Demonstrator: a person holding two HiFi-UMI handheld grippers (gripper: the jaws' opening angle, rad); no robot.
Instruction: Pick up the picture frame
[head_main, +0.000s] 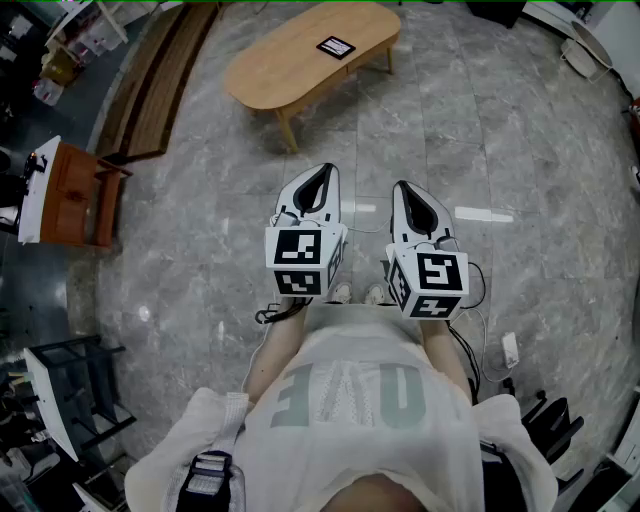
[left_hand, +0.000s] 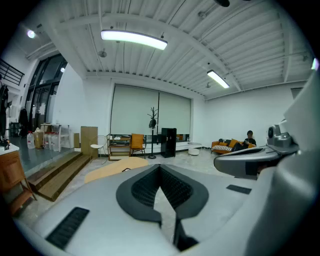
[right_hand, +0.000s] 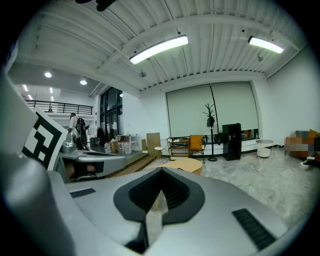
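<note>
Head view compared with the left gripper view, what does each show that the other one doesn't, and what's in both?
Only the head view: the person's white shirt and the marker cubes. Only the left gripper view: ceiling lights, a coat stand, someone seated on a sofa. Both: the right gripper and the wooden table; the picture frame on it is clear only from the head.

Grey marble floor (head_main: 520, 140), oval wooden table (head_main: 300, 55), ceiling striplights (left_hand: 133, 40).
</note>
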